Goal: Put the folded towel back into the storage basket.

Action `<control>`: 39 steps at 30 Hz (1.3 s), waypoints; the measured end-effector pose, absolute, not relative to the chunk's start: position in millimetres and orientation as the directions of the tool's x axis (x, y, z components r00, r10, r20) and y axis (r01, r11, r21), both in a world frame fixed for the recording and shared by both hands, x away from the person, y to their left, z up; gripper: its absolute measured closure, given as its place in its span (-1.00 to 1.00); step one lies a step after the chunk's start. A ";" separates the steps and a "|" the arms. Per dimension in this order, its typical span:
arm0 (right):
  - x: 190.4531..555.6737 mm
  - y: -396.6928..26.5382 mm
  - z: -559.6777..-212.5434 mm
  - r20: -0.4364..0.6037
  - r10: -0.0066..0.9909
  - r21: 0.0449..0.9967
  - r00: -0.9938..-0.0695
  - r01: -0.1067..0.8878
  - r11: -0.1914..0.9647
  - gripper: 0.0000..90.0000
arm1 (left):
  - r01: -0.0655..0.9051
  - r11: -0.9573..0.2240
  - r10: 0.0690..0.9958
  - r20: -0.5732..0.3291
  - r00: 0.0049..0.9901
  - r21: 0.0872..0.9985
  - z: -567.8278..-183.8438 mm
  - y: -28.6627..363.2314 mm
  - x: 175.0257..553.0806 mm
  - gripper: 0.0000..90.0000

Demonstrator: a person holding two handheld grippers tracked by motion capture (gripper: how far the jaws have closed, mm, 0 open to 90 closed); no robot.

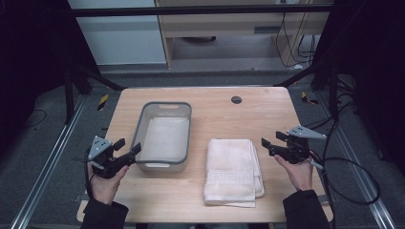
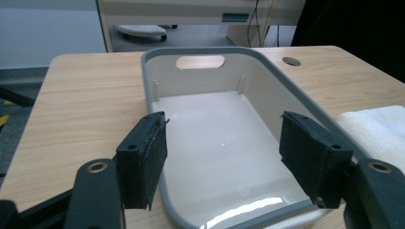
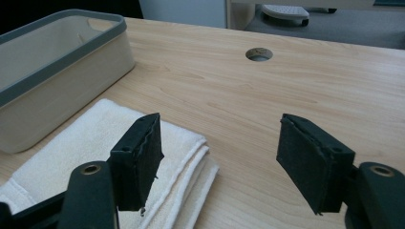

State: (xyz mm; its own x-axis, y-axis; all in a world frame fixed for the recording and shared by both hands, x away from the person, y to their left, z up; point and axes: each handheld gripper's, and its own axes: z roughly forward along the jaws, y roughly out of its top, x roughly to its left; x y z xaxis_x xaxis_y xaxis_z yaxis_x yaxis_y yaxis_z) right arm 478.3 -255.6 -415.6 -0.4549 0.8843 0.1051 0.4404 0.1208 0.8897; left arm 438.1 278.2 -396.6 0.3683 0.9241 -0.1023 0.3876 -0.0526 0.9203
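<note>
Grey-rimmed basin [image 1: 165,137] as landmark, resting on the wooden table [image 1: 219,114]. Left of its near corner, the left gripper [image 1: 128,147] hovers with jaws spread wide and nothing between them; in the left gripper view the jaws frame the basin's near rim. Right of the basin lies a folded white towel [image 1: 233,171], just beside it. Farther right, past the towel, the right gripper [image 1: 265,145] is held with jaws wide apart and empty.
</note>
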 end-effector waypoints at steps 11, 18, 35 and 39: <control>485.7 -243.6 -403.2 0.089 0.871 0.894 -0.484 0.425 0.145 -0.28 | 0.378 -0.084 0.901 -0.091 0.424 0.922 -393.7 245.8 442.5 -0.30; 491.1 -235.8 -400.9 0.085 0.863 0.893 -0.497 0.423 0.156 -0.31 | 0.371 -0.109 0.881 -0.084 0.466 0.922 -393.0 222.9 445.4 -0.30; 498.5 -226.1 -400.4 0.102 0.848 0.894 -0.520 0.422 0.151 -0.30 | 0.371 -0.165 0.828 -0.076 0.555 0.914 -398.4 171.6 442.8 -0.31; 499.4 -224.0 -401.9 0.104 0.842 0.891 -0.530 0.426 0.158 -0.31 | 0.370 -0.188 0.813 -0.067 0.579 0.910 -400.8 160.6 440.5 -0.32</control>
